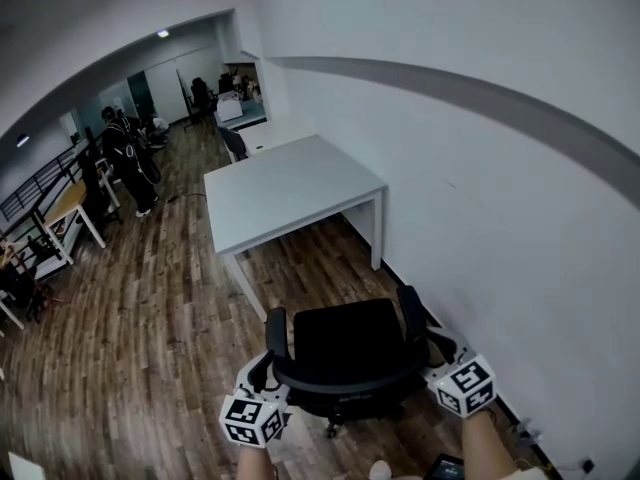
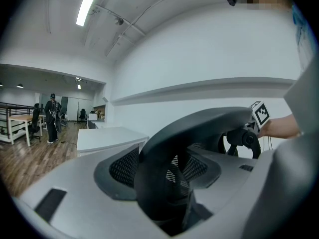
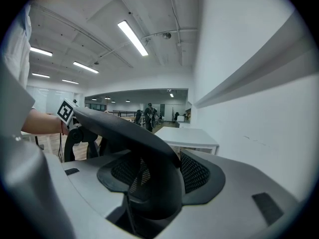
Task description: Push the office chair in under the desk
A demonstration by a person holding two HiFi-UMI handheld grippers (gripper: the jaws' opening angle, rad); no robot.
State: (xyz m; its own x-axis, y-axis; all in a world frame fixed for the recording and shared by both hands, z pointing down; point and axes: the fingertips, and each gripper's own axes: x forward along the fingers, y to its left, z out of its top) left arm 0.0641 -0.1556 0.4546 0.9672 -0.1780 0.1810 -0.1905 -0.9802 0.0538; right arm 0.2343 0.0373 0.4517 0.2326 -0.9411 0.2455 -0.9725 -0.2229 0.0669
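The office chair [image 1: 345,348] is standing on the wooden floor [image 1: 150,318] in front of the white desk [image 1: 285,190], with its seat turned toward the desk. It is not under the desk: a strip of bare floor is showing between the seat and the desk's near edge. The person is standing behind the chair and holding it by the curved top rim of the backrest [image 1: 340,381].

The left gripper [image 1: 268,373] is clenching the left end of this rim, and the right gripper [image 1: 436,356] is clenching the right end. In each gripper view the black rim is passing between the two grey jaws, and the jaws are pressing on it from both sides (the opposite gripper's marked cube is showing at the far end of the rim).

The desk has a plain white top and white legs, and nothing is lying on it. One short side is standing just beside the white wall [image 1: 500,218], which is running along the right of the room and carrying a grey band [image 1: 470,93].

The floor is made of brown planks and is stretching far to the left. There a person in dark clothes [image 1: 130,158] is standing near a light wooden table [image 1: 68,208]. A long lamp [image 2: 89,4] is shining on the ceiling.
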